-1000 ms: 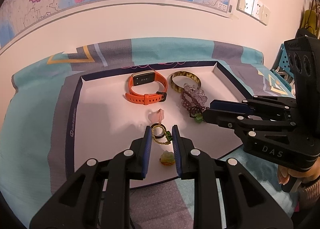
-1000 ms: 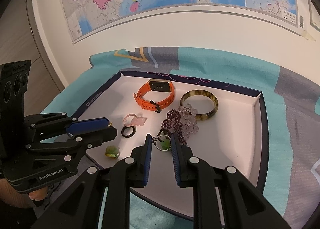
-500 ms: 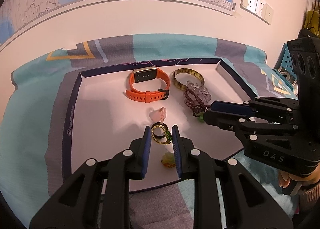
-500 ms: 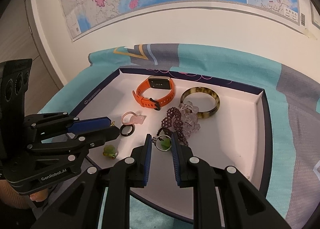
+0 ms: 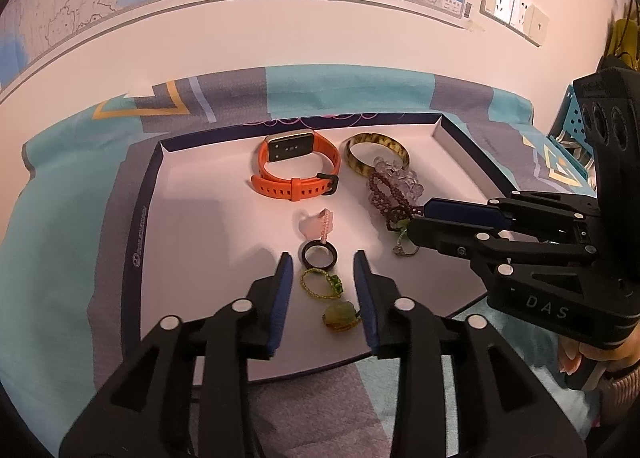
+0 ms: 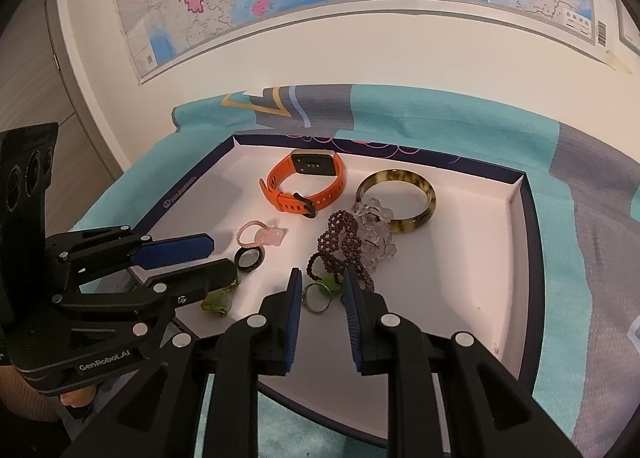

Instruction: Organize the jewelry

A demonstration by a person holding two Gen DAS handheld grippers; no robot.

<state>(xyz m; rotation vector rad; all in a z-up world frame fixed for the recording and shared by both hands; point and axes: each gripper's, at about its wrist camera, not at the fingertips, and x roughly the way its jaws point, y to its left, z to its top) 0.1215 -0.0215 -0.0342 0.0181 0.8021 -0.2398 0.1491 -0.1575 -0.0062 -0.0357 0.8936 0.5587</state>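
A green beaded ring (image 5: 320,284) lies flat on the tray (image 5: 192,217) near its front edge, between the left gripper (image 5: 322,264), whose jaws are opening and clear of it. A black ring (image 5: 319,254) sits just behind it, a green charm (image 5: 339,316) just in front. To the right, the right gripper (image 6: 320,278) has its pads narrowly apart around a silver ring with a green stone (image 6: 320,294), not pressing on it. An orange watch (image 5: 296,173) and a brown bangle (image 5: 376,153) rest near the tray's back edge, beaded bracelets (image 6: 352,242) between.
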